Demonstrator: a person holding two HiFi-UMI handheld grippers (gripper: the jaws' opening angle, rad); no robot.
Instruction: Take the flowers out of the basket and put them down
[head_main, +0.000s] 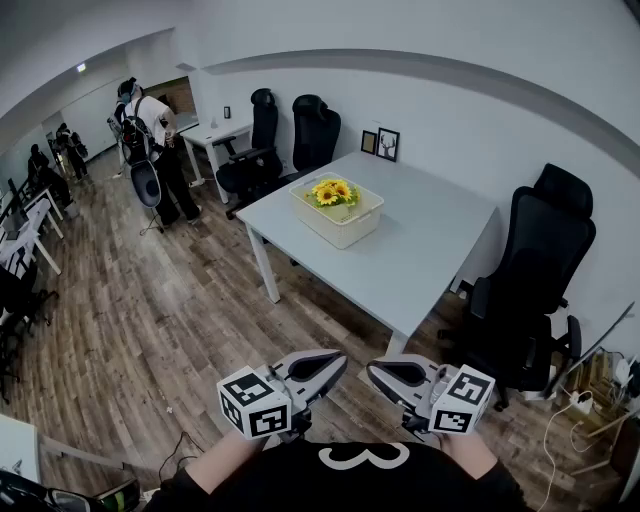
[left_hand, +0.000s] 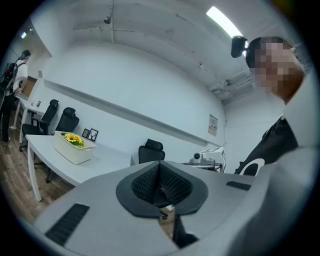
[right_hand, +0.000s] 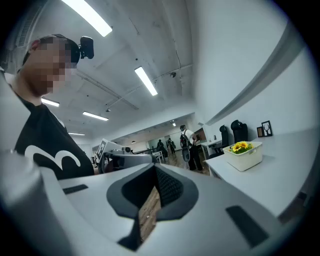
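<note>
Yellow sunflowers (head_main: 333, 192) stand in a white basket (head_main: 340, 225) on the far part of a grey table (head_main: 420, 260). Both grippers hang low in front of my body, well short of the table, with their tips turned toward each other. My left gripper (head_main: 320, 368) is shut with nothing in it, and so is my right gripper (head_main: 395, 375). The left gripper view has the flowers (left_hand: 74, 139) and basket (left_hand: 75, 152) far off at the left, beyond the shut left gripper (left_hand: 161, 187). In the right gripper view the basket (right_hand: 245, 159) sits at the right, past the shut right gripper (right_hand: 155, 192).
A black office chair (head_main: 530, 290) stands at the table's right side, and two more (head_main: 290, 140) stand behind it. Two small picture frames (head_main: 380, 143) lean on the wall. A person (head_main: 150, 150) stands at the back left on the wooden floor. Cables (head_main: 580, 405) lie at the right.
</note>
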